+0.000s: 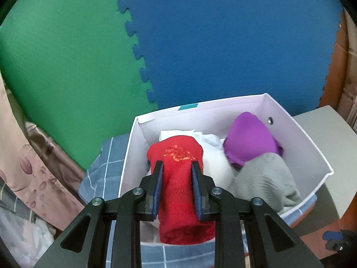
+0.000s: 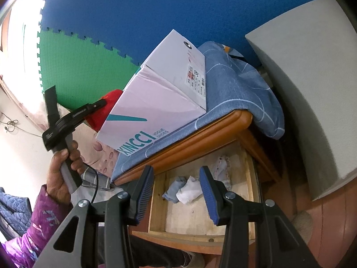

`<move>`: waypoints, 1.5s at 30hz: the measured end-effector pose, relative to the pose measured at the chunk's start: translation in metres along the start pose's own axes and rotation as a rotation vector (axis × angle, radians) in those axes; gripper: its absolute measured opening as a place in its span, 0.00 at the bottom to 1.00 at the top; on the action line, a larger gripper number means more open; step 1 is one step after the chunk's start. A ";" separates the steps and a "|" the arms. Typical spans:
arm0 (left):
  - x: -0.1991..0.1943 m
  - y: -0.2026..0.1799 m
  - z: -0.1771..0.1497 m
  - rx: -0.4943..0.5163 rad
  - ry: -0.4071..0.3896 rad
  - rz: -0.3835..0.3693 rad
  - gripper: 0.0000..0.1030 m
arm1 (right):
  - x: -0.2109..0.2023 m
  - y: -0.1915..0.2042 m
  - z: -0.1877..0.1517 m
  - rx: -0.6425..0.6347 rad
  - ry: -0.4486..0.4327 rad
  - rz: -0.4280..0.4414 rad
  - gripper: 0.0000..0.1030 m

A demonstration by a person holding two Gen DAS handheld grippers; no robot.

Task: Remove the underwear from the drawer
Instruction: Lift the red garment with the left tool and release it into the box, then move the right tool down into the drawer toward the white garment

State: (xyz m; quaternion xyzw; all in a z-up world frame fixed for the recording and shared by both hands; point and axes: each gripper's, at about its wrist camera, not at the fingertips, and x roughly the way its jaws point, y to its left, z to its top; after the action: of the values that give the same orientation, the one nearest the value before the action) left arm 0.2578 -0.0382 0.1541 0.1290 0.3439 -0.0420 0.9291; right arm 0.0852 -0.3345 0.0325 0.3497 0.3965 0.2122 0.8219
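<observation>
Underwear, the task's object, shows in two places. A red knitted garment with orange stitching (image 1: 178, 178) sits clamped between the pads of the left gripper (image 1: 176, 169), held over the open white cardboard shoe box (image 1: 312, 143), its long axis running along the fingers toward the camera. In the box lie a purple satin piece (image 1: 250, 140), a grey ribbed piece (image 1: 267, 178) and white fabric (image 1: 214, 163).

The relation that matters for the coming move is below: a light blue crumpled piece (image 2: 175, 191) and a white crumpled piece (image 2: 189, 189) lie touching on the floor of the pulled-out wooden drawer (image 2: 191, 214), directly ahead of the right gripper (image 2: 177, 189) and framed between its fingers. A patterned white cloth (image 2: 221, 167) lies further back in the drawer. The right gripper's jaws stand wide apart with nothing between them, hovering above the drawer, so it is plainly the nearer tool; judging from this, a straight descent along its own axis would reach the pair.

The box rests on a blue checked cloth (image 2: 234, 89) draped over an orange-brown wooden cabinet top (image 2: 200, 134), just above the drawer. Behind are blue foam mats (image 1: 223, 44) and green foam mats (image 1: 67, 67) with interlocking edges; a grey slab (image 2: 312, 78) stands to the right.
</observation>
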 end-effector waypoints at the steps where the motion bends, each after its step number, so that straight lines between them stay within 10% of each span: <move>1: 0.004 0.001 0.001 0.002 0.004 0.009 0.21 | 0.001 0.000 0.000 0.000 0.002 0.000 0.42; 10: 0.032 0.007 0.001 -0.002 0.045 0.026 0.28 | 0.004 0.003 -0.001 -0.016 0.022 -0.003 0.42; 15: 0.031 -0.001 -0.003 0.037 0.004 0.090 0.74 | 0.006 0.004 -0.002 -0.022 0.033 -0.006 0.42; 18: 0.026 -0.008 -0.005 0.082 -0.033 0.120 0.83 | 0.007 0.005 -0.002 -0.029 0.038 -0.010 0.42; 45: -0.069 0.003 -0.050 0.063 -0.177 0.099 0.99 | 0.066 0.046 -0.045 -0.363 0.288 -0.172 0.49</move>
State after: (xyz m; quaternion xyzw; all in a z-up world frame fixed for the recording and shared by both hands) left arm 0.1748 -0.0224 0.1630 0.1708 0.2520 -0.0179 0.9524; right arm 0.0851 -0.2439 0.0132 0.1274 0.4932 0.2569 0.8213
